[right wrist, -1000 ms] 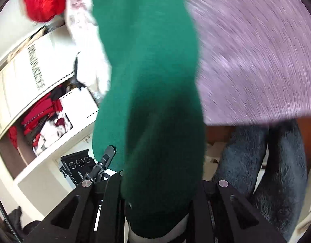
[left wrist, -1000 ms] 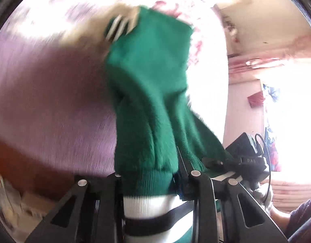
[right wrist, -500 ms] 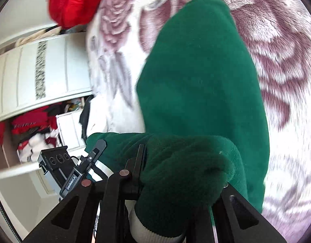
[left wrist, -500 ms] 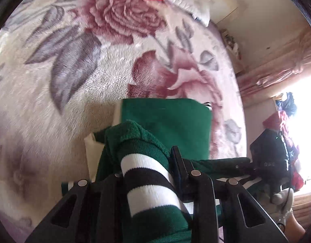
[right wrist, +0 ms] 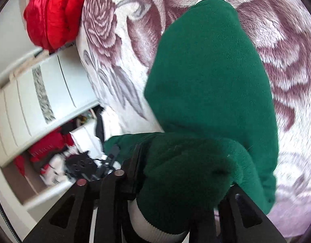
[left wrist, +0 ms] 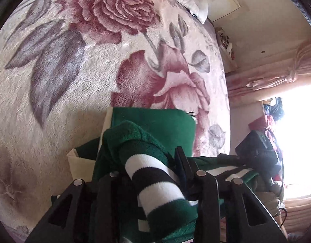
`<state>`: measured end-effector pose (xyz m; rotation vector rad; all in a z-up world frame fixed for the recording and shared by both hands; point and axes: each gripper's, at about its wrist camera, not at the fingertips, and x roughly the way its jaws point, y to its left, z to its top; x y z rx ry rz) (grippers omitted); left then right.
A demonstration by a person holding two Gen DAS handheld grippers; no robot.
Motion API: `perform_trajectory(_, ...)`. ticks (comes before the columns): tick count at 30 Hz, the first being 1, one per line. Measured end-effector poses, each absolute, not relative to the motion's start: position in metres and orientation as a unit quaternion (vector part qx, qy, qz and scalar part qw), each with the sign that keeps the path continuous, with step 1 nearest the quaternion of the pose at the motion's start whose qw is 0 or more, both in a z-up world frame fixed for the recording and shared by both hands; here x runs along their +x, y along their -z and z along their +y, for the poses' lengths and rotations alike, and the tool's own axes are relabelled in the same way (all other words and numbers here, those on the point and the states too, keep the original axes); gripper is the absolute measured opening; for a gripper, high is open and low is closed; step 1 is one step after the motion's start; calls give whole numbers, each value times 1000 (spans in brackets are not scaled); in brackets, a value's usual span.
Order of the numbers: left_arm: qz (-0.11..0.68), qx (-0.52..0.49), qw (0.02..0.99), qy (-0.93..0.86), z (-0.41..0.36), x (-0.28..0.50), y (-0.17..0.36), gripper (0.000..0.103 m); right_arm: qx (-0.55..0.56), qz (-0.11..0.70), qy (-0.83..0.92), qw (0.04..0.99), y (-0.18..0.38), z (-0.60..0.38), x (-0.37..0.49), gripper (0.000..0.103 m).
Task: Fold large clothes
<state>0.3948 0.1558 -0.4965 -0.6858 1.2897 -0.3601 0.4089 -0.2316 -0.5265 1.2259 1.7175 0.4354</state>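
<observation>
The garment point(left wrist: 155, 127) is dark green with black-and-white striped cuffs; the blanket point(left wrist: 74, 70) is cream with mauve roses and grey leaves.

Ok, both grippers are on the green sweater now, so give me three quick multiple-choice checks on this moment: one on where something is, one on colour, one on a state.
1. Where does the spread part of the green sweater lie?
A. On the flowered blanket
B. Inside the white wardrobe
C. On a bare wooden floor

2. What colours are the stripes on the cuff in the left gripper?
A. Red and yellow
B. White and black
C. Blue and grey

3. What is the state of the right gripper?
A. Open and away from any cloth
B. Shut on the red jacket
C. Shut on a bunched part of the sweater

Answers: 1 A, rose-patterned pile shows all around the flat green cloth. 2 B, white and black bands run across the cuff between the fingers. 3 C, thick green cloth fills the space between its fingers.
</observation>
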Motion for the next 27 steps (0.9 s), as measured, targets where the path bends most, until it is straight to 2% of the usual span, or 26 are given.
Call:
perform_trajectory(1, 584, -318, 728, 168, 157, 401, 496, 56, 526, 691, -182, 462, 524, -237, 408, 51)
perform_trajectory(2, 576, -320, 732, 171, 157, 405, 491, 79, 544, 679, -185, 456, 519, -242, 409, 57)
perform_trajectory(3, 569, -318, 738, 173, 158, 410, 488, 94, 554, 670, -188, 458, 512, -244, 411, 70)
perform_trajectory(4, 563, -316, 745, 169, 159, 416, 486, 95, 555, 662, -192, 465, 506, -245, 415, 79)
perform_trajectory(9, 538, -265, 789, 133, 162, 432, 472, 95, 514, 627, -188, 554, 469, -264, 434, 80)
perform_trajectory(12, 528, -182, 825, 78, 156, 422, 471, 95, 364, 655, -149, 646, 447, -262, 427, 81)
perform_trajectory(15, 538, -136, 831, 36, 149, 398, 485, 95, 259, 682, -159, 665, 452, -250, 401, 81)
perform_trajectory(20, 573, -141, 808, -7, 140, 329, 523, 95, 158, 706, -193, 662, 496, -243, 377, 82)
perform_trajectory(25, 626, -154, 763, -48, 124, 271, 573, 95, 144, 716, -267, 629, 576, -232, 393, 86)
perform_trajectory(27, 618, -192, 760, -58, 127, 260, 586, 97, 160, 731, -301, 591, 616, -218, 411, 89)
